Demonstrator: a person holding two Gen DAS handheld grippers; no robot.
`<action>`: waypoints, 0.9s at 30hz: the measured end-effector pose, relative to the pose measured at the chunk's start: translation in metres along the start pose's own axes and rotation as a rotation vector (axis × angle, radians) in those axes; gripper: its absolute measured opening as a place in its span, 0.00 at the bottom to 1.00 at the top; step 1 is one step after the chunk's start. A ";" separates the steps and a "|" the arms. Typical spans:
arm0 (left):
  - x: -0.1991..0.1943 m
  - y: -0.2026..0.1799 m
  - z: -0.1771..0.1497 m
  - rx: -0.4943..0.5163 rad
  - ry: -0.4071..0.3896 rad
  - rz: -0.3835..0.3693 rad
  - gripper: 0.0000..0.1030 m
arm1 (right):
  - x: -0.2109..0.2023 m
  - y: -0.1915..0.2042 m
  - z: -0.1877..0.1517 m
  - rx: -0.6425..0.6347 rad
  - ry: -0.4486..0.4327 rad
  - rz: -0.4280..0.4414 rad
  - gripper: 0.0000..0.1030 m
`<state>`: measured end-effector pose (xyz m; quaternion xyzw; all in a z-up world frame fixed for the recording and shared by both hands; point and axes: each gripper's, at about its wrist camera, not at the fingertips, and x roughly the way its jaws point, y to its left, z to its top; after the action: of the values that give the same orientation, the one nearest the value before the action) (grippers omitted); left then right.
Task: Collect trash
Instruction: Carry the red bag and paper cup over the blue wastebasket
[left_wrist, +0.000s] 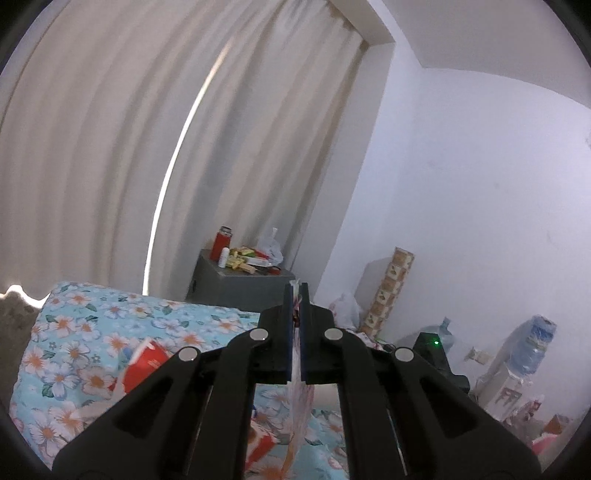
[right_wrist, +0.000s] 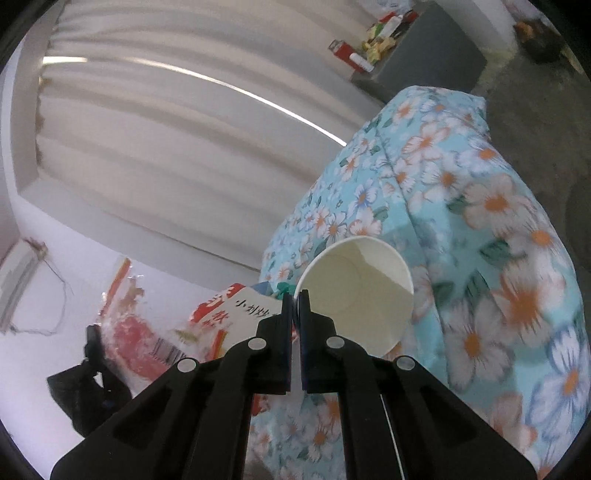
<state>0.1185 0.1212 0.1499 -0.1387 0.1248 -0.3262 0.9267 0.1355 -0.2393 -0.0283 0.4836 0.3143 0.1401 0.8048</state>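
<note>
In the left wrist view, your left gripper (left_wrist: 298, 291) pinches a thin clear plastic bag (left_wrist: 301, 406) hanging over the floral bedding (left_wrist: 92, 332); it could slip free. In the right wrist view, your right gripper (right_wrist: 294, 299) nips only the paper cup (right_wrist: 360, 291) rim, so a swing could drop it.

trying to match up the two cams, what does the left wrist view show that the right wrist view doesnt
Only the left wrist view: the left claw shut on a thin plastic wrapper, water jugs and a patterned box stack.

Only the right wrist view: the right claw shut on the white paper cup rim.

Both: floral bedspread, curtain, cluttered grey cabinet.
</note>
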 end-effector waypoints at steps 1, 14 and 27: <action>0.000 -0.003 -0.001 0.002 0.003 -0.003 0.01 | -0.004 -0.002 -0.002 0.009 -0.005 0.005 0.04; 0.016 -0.051 -0.022 0.009 0.071 -0.055 0.01 | -0.080 -0.017 -0.018 0.053 -0.107 0.054 0.04; 0.058 -0.098 -0.038 0.023 0.129 -0.127 0.00 | -0.135 -0.043 -0.020 0.089 -0.212 0.075 0.04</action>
<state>0.0941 0.0043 0.1392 -0.1142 0.1715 -0.3940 0.8957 0.0165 -0.3177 -0.0221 0.5426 0.2148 0.1041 0.8054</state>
